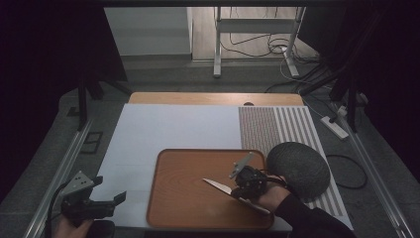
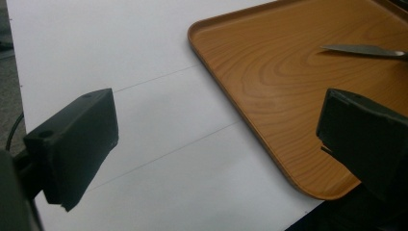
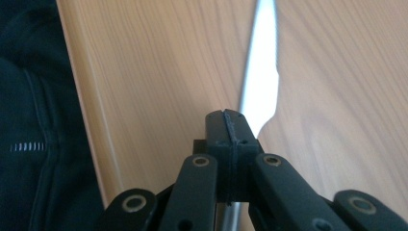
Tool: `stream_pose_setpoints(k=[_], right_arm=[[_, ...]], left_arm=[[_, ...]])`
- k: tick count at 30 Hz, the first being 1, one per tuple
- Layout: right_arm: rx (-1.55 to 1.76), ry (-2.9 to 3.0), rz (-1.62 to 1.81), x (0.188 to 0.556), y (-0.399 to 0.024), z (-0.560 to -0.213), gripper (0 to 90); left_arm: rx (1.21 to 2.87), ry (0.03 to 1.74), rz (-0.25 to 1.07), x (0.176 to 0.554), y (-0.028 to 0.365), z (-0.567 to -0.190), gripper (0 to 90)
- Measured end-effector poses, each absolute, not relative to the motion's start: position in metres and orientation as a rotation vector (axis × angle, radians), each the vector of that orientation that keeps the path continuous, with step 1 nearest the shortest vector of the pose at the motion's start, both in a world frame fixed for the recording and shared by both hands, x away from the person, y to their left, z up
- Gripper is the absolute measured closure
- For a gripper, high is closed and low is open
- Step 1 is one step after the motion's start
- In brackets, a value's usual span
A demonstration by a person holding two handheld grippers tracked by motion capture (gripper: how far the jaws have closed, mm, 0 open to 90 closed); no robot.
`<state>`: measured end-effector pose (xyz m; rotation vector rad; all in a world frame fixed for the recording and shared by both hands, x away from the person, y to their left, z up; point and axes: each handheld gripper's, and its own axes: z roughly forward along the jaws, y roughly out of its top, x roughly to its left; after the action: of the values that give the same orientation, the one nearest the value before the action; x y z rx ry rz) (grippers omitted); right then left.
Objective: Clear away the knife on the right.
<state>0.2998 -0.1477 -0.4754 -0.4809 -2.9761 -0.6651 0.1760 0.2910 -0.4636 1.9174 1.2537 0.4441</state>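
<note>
Table (image 1: 148,129) surface, white and bare toward its far and left edges, was seen to offer wide open room. A wooden tray (image 1: 183,198) was set near the front edge, with a dark rounded object (image 1: 299,168) just beside its right rim. The left gripper (image 1: 106,201) was held wide apart over the front left corner, gripping nothing. The right gripper (image 1: 242,191) was closed on a knife (image 1: 218,185), kept over the tray.

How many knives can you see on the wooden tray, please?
1. The knife lies over the tray, its handle clamped in the right gripper. Nothing suggests another.
</note>
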Motion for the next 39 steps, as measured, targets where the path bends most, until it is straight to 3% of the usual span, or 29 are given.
stream_pose_setpoints(k=[9, 20, 39], right_arm=[[-0.374, -3.045, -0.554, 0.307, -0.122, -0.498, 90.0], [-0.625, -3.079, -0.517, 0.336, -0.158, -0.494, 90.0], [-0.826, -3.04, -0.466, 0.351, -0.204, -0.491, 90.0]], left_arm=[[1.927, 1.245, 0.447, 0.176, 0.29, -0.464, 2.2], [1.932, 1.243, 0.45, 0.176, 0.29, -0.464, 2.3], [1.94, 1.233, 0.453, 0.176, 0.289, -0.463, 2.8]])
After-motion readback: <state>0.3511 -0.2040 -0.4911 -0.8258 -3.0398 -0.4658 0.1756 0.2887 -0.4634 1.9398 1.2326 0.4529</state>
